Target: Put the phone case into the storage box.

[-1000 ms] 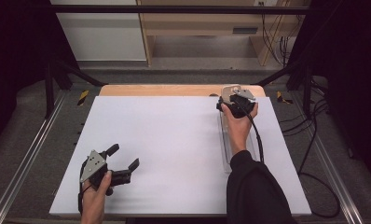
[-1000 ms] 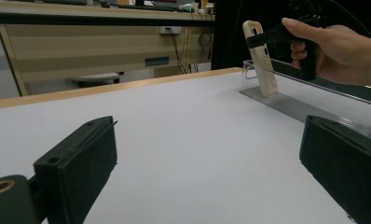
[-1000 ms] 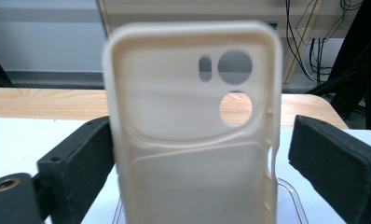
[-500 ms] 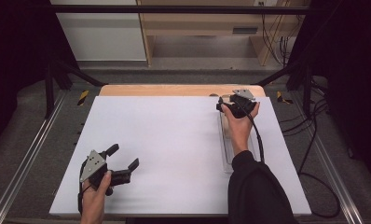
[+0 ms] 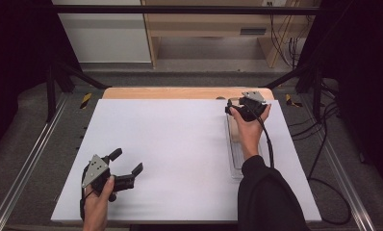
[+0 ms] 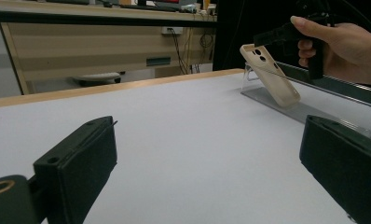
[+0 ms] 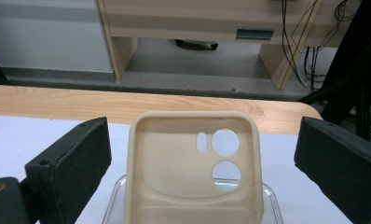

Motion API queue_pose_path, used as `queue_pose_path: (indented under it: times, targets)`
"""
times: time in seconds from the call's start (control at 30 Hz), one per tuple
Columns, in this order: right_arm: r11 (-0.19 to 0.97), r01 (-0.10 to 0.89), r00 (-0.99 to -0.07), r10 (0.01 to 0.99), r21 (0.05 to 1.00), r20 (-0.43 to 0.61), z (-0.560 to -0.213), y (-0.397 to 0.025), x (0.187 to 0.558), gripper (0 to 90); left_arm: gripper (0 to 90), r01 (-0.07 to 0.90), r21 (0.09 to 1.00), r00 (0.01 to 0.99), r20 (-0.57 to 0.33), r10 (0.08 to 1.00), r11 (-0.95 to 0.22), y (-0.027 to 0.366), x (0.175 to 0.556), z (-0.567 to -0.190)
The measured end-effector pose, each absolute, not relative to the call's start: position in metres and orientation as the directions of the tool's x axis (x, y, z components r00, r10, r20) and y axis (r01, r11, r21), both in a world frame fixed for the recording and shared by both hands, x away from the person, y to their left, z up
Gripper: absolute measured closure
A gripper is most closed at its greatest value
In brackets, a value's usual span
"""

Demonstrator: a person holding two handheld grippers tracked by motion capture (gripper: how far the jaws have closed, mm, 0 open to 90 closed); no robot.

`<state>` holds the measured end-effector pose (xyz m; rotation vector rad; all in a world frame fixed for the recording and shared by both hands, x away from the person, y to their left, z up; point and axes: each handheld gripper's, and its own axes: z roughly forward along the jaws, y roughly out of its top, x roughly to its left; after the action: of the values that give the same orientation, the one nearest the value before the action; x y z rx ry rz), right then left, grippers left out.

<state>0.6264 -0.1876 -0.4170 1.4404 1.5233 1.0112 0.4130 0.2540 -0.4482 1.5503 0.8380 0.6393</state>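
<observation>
**A:** While the right gripper (image 7: 200,154) hangs at the far right of the table (image 5: 180,144), where exactly is the case (image 7: 195,172)?

**B:** It leans tilted on the clear stand (image 5: 237,154), top end up, camera holes toward the far edge. In the right gripper view it sits between the two jaws, which stand wide on either side and touch neither edge.

**A:** So the step is the pinch. How would you do it well?

**B:** I'd centre first. The gaps look fairly even, the right one maybe a bit wider, so I'd nudge right before closing. Then come down enough that the pads meet the long side walls below the holes (the rim up there looks thin and likely to flex).

**A:** Squeeze hard?

**B:** Gently, I think. It looks like a soft shell and could bow or pop out. Close until it holds, then lift along the lean of the stand, not straight back, so the lower end doesn't drag the stand along.

**A:** And the left gripper (image 5: 116,172)?

**B:** It rests low at the near left, well apart from the case, jaws spread wide on nothing. It could steady the stand if that shifts; otherwise leave it be.
</observation>
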Motion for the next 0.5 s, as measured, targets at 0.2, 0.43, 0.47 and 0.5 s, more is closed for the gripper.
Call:
queue_pose_path:
  times: [0.2, 0.43, 0.47, 0.5]
  targets:
    - [-0.001, 0.365, -0.045, 0.999, 0.931, 0.019, -0.4138, -0.1875, 0.6244, 3.8, 3.6, 0.157, 0.987, 0.592, -0.061, 0.804, -0.041, 0.2528, 0.4131, -0.4487]
    - [-0.006, 0.363, -0.063, 0.998, 0.932, 0.031, -0.4087, -0.1872, 0.6198, 3.8, 3.6, 0.157, 0.987, 0.590, -0.059, 0.805, -0.043, 0.2539, 0.4131, -0.4484]
    - [-0.008, 0.364, -0.066, 0.997, 0.931, 0.035, -0.4080, -0.1868, 0.6190, 3.8, 3.6, 0.154, 0.987, 0.592, -0.053, 0.804, -0.048, 0.2540, 0.4130, -0.4482]
    - [-0.013, 0.365, -0.069, 0.997, 0.931, 0.040, -0.4073, -0.1864, 0.6182, 3.8, 3.6, 0.153, 0.987, 0.592, -0.051, 0.804, -0.051, 0.2542, 0.4127, -0.4480]
